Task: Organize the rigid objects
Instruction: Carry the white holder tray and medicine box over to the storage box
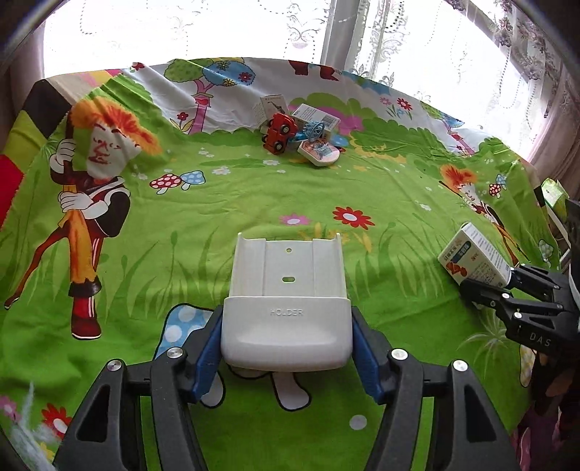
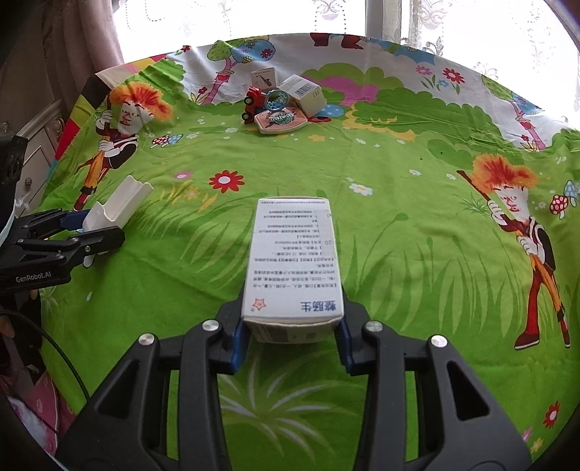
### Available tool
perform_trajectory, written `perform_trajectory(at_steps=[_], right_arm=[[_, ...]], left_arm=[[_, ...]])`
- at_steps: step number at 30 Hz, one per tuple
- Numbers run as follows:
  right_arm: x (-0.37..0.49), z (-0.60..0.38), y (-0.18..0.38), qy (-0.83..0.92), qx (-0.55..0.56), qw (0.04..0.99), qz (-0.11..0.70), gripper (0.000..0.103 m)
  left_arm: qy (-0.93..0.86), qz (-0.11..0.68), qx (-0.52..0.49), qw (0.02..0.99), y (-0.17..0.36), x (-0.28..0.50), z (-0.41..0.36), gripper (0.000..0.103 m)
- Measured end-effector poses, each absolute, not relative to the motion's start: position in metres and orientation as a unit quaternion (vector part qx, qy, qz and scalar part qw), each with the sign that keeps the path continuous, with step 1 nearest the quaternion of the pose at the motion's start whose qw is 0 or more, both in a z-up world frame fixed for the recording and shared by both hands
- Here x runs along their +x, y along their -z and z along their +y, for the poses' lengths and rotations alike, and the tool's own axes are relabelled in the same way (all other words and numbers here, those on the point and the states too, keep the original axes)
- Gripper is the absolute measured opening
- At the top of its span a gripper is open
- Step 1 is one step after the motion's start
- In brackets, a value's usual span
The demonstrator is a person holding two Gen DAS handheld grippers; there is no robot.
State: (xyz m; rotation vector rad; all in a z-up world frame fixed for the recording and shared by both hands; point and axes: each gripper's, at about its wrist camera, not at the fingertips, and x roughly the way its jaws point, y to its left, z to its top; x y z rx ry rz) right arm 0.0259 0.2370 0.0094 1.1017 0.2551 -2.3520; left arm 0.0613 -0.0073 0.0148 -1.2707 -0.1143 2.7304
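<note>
The left gripper (image 1: 286,347) pinched a white holder (image 1: 286,308) and the right gripper (image 2: 291,340) pinched a box (image 2: 291,261), both well short of the toy pile (image 1: 299,134).

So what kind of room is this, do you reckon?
Probably a home bedroom or living room: lace window curtains, a bright cartoon-print green cloth over the surface, and a carved cream cabinet beside it.

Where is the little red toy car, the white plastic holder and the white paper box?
Red toy car (image 1: 279,134), left wrist view, on its body.
White plastic holder (image 1: 286,331), left wrist view, front wall.
White paper box (image 2: 293,253), right wrist view, printed top face.
</note>
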Motion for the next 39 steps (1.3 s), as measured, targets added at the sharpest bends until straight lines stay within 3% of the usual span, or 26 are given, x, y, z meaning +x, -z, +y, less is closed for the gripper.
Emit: perform_trajectory(at_steps=[11, 39], right_arm=[[0.095, 0.257, -0.045, 0.885, 0.374, 0.257, 0.106, 0.044], [0.176, 0.353, -0.049, 0.896, 0.391, 0.205, 0.046, 0.044]], left_arm=[[-0.916, -0.027, -0.394, 0.072, -0.038, 0.088, 0.009, 0.064], [-0.9, 0.059, -0.404, 0.153, -0.037, 0.17, 0.113, 0.064]])
